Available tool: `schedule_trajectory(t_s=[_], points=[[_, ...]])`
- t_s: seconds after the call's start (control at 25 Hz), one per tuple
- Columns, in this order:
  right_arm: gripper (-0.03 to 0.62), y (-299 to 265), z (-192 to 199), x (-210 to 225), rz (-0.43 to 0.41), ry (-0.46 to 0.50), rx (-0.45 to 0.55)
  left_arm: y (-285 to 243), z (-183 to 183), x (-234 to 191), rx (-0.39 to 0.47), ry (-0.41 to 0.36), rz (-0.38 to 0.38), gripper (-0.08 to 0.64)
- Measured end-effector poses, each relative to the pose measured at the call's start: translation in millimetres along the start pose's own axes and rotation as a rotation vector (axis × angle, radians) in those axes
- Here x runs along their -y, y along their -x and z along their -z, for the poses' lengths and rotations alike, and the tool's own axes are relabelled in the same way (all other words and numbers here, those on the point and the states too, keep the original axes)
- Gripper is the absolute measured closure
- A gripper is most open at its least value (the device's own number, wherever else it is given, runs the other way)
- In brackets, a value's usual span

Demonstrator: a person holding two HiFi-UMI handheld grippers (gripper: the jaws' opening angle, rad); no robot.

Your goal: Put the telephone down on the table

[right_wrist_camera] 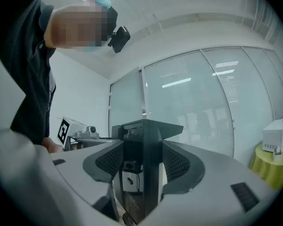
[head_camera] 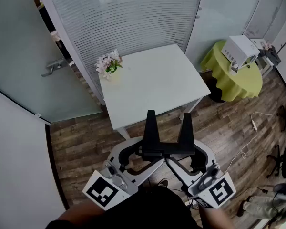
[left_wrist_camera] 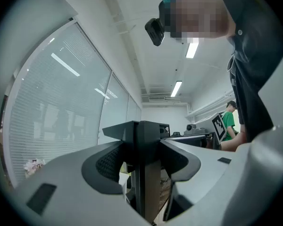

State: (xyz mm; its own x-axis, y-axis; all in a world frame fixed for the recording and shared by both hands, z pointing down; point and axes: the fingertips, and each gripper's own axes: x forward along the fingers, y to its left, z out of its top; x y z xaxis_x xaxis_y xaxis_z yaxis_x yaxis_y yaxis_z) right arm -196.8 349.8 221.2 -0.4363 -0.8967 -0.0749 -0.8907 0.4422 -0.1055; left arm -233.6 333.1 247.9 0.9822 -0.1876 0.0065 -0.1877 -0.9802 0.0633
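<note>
Left hand-held gripper and right hand-held gripper clamp one telephone beside one table.

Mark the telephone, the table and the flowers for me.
telephone point(head_camera: 163, 148), head view, its black base.
table point(head_camera: 157, 85), head view, bare top.
flowers point(head_camera: 108, 63), head view, the blossoms.

Your telephone is black, with a flat body and two tapered prongs standing upright. It sits level in the air, clamped at either end in the jaws of your left gripper and right gripper. It is just short of the white tabletop's near edge, not touching it.
</note>
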Motion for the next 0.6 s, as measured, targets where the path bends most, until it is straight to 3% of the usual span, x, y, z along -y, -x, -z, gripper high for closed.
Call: schedule_trajectory(t_s=[0.6], points=[[0.319,73,-8,16,-0.029,0.013,-0.013,-30,-14,64,0.016,-0.023,-0.054,0.314]])
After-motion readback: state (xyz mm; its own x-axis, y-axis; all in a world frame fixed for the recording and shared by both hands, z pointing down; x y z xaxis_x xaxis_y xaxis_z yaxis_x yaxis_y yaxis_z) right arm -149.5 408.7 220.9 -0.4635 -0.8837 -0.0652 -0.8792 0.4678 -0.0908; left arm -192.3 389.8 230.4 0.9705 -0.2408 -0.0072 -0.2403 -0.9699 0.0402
